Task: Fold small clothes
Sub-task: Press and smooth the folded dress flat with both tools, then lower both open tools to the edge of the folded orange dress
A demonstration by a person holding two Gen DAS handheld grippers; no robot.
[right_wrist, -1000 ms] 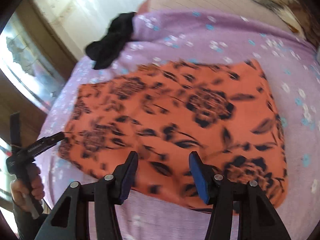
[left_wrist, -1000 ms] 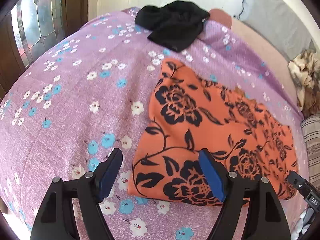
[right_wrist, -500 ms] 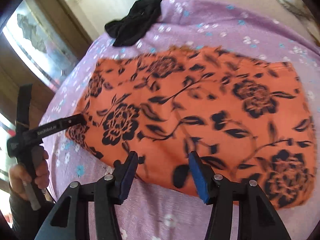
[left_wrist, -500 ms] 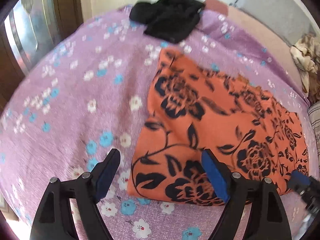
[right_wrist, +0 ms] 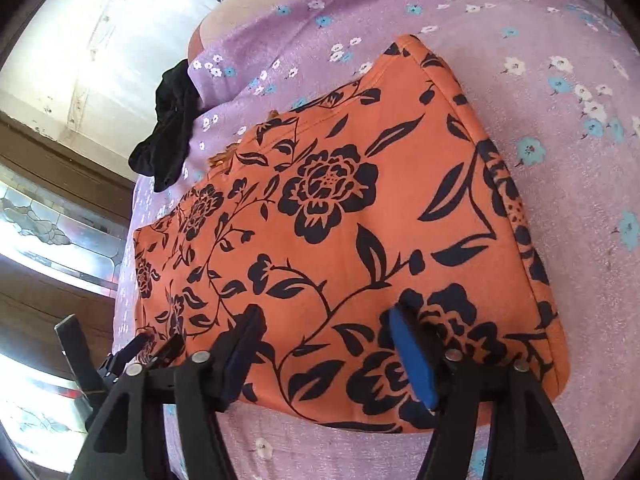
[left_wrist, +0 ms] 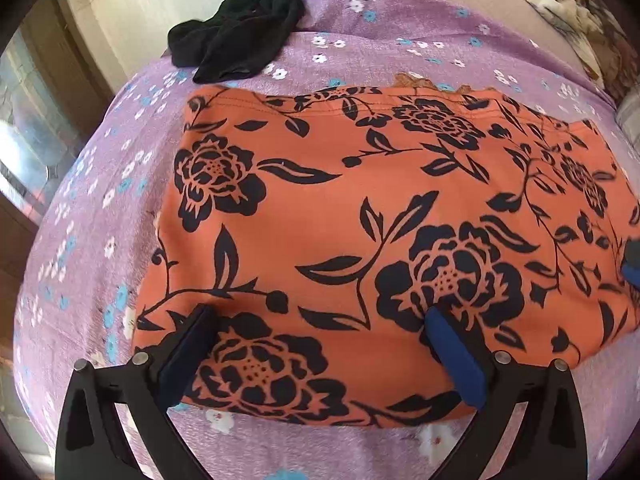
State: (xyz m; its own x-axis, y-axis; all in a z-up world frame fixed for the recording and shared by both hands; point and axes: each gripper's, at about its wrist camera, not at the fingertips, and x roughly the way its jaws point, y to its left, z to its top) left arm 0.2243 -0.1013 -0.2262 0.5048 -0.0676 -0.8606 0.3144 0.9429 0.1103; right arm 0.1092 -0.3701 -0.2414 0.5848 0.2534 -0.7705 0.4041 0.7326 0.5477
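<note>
An orange garment with a black flower print [left_wrist: 360, 208] lies flat on the purple flowered bedspread [left_wrist: 100, 184]; it also shows in the right wrist view [right_wrist: 340, 240]. My left gripper [left_wrist: 320, 320] is open, its jaws wide apart over the garment's near left part. My right gripper [right_wrist: 324, 320] is open over the garment's near right part. Neither holds cloth. The left gripper's tips show at the lower left of the right wrist view [right_wrist: 148, 348]. The right gripper's blue tip shows at the right edge of the left wrist view [left_wrist: 632, 264].
A black garment [left_wrist: 240, 28] lies crumpled at the bed's far edge, also in the right wrist view [right_wrist: 172, 124]. A white wall and a wooden door with patterned glass [right_wrist: 48, 224] stand to the left. A patterned cloth [left_wrist: 572, 4] lies at the far right.
Both grippers have moved forward and down over the orange garment, which now fills more of each view. Both stay open.
</note>
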